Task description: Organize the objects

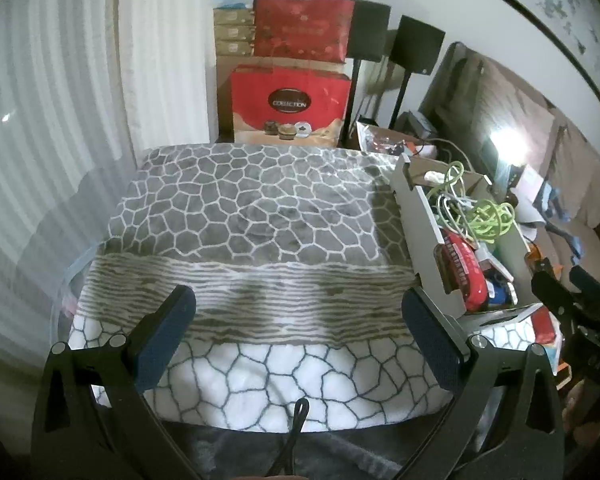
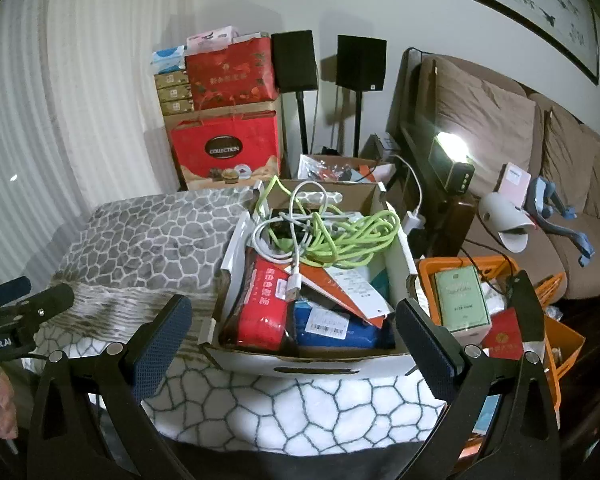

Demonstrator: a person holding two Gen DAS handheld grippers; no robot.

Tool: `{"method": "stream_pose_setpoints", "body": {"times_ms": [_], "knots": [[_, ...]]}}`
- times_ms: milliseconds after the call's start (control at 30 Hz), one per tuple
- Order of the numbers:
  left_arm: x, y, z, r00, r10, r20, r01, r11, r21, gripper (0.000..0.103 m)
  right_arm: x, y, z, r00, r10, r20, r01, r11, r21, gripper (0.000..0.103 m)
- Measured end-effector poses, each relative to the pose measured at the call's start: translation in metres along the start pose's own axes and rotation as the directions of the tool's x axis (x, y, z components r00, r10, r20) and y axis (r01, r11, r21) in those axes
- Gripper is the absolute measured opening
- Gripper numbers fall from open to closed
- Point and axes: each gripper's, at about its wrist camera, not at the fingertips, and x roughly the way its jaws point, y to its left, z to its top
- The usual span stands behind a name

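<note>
Both the left gripper (image 1: 298, 320) and right gripper (image 2: 294, 332) hover wide and hold nothing. Green cable (image 2: 352, 236), white cable (image 2: 296, 236) and packets fill the cardboard box (image 2: 316, 364) at the blanket's (image 1: 244, 216) right; whether sorting starts or ends here, I cannot tell

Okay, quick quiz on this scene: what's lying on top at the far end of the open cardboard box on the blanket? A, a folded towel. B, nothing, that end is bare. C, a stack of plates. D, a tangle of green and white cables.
D: in the right wrist view, a tangle of green and white cables lies heaped on top at the far end of the cardboard box, beyond the red packet.
</note>
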Motion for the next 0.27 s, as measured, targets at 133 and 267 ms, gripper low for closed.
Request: {"method": "stream_pose_setpoints", "body": {"times_ms": [133,267], "knots": [[-0.0002,-0.0004,0.0006,1.0,0.011,0.01,-0.011,1.0,0.004,0.103,0.0006,0.0004,-0.0011,1.0,0.003,-0.001,-0.003,1.0,0.003,0.102],[0.0008,-0.0026,0.0001,1.0,0.012,0.01,-0.012,1.0,0.011,0.103,0.0007,-0.0002,-0.0018,1.0,0.002,-0.002,-0.002,1.0,0.005,0.102]]}}
